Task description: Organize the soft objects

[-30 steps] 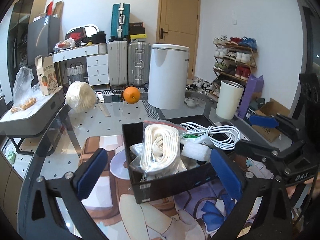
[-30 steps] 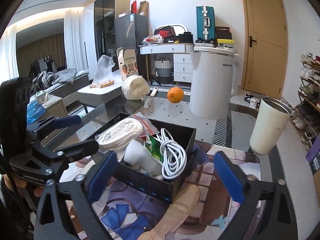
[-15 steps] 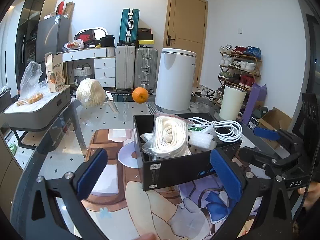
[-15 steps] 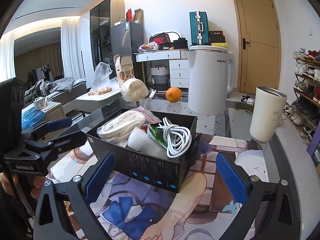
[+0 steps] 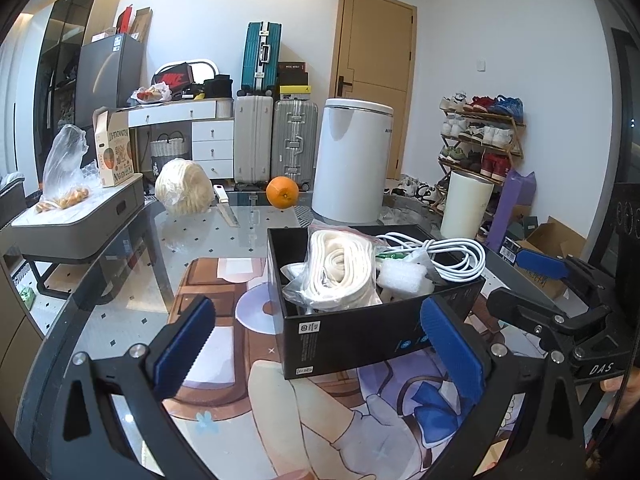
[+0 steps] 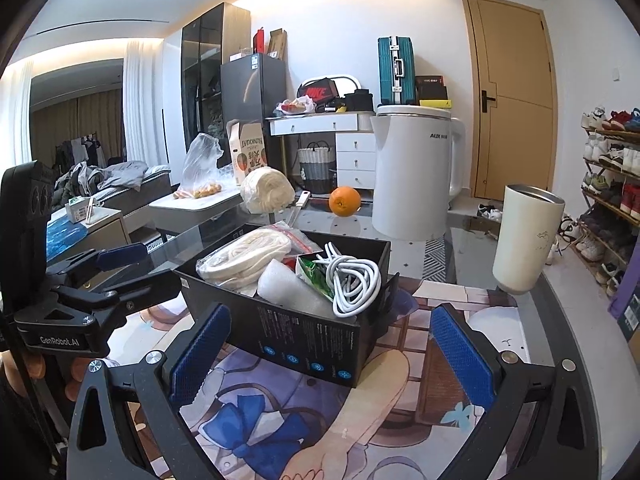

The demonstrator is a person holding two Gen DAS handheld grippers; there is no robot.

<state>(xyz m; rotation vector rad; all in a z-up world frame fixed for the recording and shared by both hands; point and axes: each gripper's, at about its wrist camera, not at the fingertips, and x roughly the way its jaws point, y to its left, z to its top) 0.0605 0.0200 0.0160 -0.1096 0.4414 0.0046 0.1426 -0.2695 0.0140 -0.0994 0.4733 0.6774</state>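
A black box (image 5: 360, 336) (image 6: 304, 344) stands on the printed mat. It holds a bagged coil of white strap (image 5: 340, 272) (image 6: 244, 256), a white foam roll (image 5: 404, 280) (image 6: 292, 292), a green packet (image 6: 316, 276) and a white cable (image 5: 444, 256) (image 6: 356, 280). Another bagged white bundle (image 5: 184, 192) (image 6: 266, 192) lies farther back on the glass table. My left gripper (image 5: 316, 348) (image 6: 120, 268) is open, its fingers either side of the box's near wall. My right gripper (image 6: 328, 356) (image 5: 536, 276) is open too, in front of the box.
An orange (image 5: 282, 197), a knife (image 5: 226, 210), a white bin (image 5: 352, 164) and a cream tumbler (image 6: 524, 236) stand behind the box. A grey case (image 5: 76, 224) with a plastic bag sits left. Suitcases, drawers and a shoe rack line the walls.
Both grippers have drawn back and lowered, so the box sits more level in view and farther ahead. Both stay open; nothing was taken hold of.
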